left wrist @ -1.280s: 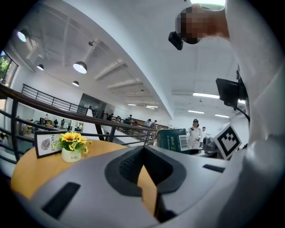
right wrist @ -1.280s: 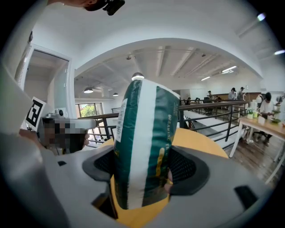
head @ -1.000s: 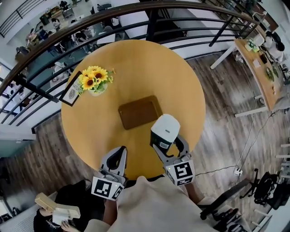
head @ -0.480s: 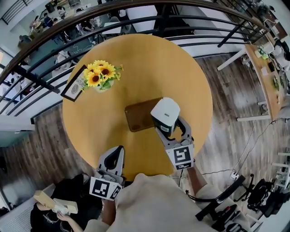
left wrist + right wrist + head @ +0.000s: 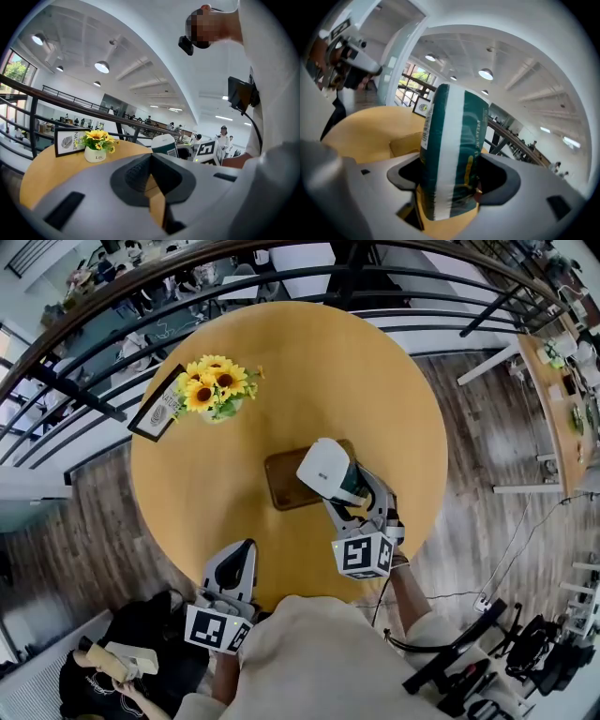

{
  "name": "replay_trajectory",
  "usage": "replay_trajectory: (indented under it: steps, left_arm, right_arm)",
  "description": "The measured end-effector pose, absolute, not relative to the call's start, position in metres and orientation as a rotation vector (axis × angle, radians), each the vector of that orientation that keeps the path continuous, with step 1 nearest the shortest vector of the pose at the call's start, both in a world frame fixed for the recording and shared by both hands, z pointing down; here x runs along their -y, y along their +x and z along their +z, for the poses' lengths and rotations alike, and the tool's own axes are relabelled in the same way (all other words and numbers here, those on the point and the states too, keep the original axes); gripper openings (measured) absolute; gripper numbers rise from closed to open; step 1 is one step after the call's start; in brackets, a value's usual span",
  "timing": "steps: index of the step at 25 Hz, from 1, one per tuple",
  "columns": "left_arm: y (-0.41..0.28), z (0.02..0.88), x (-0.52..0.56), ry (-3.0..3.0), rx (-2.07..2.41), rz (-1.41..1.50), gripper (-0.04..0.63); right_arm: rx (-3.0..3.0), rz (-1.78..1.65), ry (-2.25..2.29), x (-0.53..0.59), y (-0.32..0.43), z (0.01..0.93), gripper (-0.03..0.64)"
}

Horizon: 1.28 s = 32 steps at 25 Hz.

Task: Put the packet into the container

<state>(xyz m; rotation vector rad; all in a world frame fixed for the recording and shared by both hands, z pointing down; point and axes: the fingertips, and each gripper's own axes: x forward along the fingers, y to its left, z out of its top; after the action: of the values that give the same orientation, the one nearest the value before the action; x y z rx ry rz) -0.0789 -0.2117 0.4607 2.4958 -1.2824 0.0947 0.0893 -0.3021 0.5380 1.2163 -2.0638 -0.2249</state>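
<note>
Green-and-white film fills my right gripper (image 5: 450, 180): its jaws stand wide apart and press from both sides on the lower body of the packet (image 5: 454, 136), which rises upright out of them. It looks puffed and soft, so I judge it light, with a slick skin that could slide or crumple if squeezed hard. The broad middle, where I have it, seems a safer hold than a thin sealed edge. From the head view the packet hangs above the right part of the container (image 5: 283, 486), a shallow brown tray in the middle of the round wooden table (image 5: 281, 362). I cannot tell whether its bottom touches the tray yet. My left gripper (image 5: 240, 563) waits low at the near edge of the table with its jaws together and nothing between them. Farther off on the left stand a pot of sunflowers (image 5: 216, 390) and a framed card (image 5: 157, 415), both well apart from the tray. A second ago the packet was over bare wood at the tray's near right corner. Since then I have carried it forward and left until it covers the tray's right side, while the left gripper has kept its place.
</note>
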Motion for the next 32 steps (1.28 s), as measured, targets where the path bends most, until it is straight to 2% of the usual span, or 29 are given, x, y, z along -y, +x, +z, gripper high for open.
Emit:
replay_trajectory:
  steps: [12, 32]
  left_arm:
    - [-0.094, 0.462, 0.206, 2.449, 1.367, 0.069, 0.005]
    - [-0.103, 0.465, 0.203, 2.42, 1.414, 0.058, 0.005]
  right_arm:
    - [1.732, -0.728, 0.686, 0.296, 0.061, 0.586, 0.345]
    - [1.667, -0.763, 0.495, 0.309, 0.062, 0.614, 0.364]
